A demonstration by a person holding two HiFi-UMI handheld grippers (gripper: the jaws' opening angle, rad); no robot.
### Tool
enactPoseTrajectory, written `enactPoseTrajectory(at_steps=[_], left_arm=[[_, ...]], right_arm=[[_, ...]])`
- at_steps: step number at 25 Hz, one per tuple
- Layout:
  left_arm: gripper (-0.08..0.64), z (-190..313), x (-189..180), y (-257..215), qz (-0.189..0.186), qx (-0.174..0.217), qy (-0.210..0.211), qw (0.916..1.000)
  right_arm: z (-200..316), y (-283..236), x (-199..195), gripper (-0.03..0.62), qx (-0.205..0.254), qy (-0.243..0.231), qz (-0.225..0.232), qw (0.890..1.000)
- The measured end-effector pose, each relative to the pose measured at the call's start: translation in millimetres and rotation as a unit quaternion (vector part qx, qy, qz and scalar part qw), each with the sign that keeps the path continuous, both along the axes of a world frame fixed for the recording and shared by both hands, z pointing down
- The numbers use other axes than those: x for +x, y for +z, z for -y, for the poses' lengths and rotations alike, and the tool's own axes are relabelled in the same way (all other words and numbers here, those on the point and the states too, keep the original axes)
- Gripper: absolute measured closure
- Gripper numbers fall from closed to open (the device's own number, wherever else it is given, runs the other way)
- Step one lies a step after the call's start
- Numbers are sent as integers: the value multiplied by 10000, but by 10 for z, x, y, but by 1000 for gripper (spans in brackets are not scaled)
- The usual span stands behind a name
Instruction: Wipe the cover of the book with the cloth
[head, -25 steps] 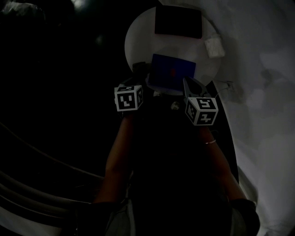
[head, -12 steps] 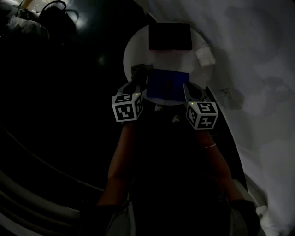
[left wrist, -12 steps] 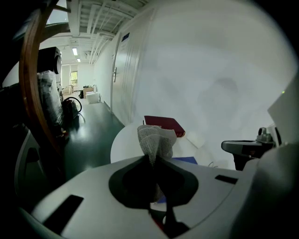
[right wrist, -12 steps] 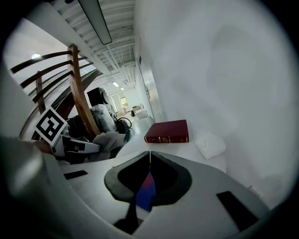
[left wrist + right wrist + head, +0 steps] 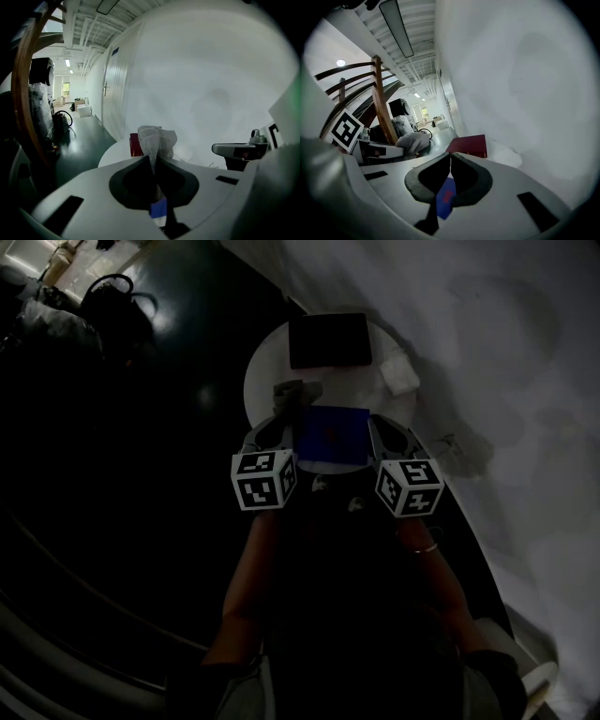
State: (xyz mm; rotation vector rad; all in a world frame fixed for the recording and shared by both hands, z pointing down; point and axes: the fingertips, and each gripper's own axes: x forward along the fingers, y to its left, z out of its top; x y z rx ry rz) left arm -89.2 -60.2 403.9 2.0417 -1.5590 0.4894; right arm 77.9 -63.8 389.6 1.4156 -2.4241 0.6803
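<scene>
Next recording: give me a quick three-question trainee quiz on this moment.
1. What does the left gripper hold? A) grey cloth B) a book C) nothing
2. True or false: on the table, the blue book lies nearer the person than the dark red book.
3. Fill in: the right gripper is ____ (open or shut).
Key: 1 A; 2 true; 3 shut.
</scene>
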Motion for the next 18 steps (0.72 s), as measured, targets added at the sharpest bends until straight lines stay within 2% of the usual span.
enactPoseTrajectory(at_steps=[5,18], left_arm=[[526,-1,123,-254,83,381,79,9992],[526,-126,484,-785,-153,1226,231,9921]], right_arm=[[-12,-187,71,563,216,19,76,9997],[-164,-628,367,563,756,66,280,9967]])
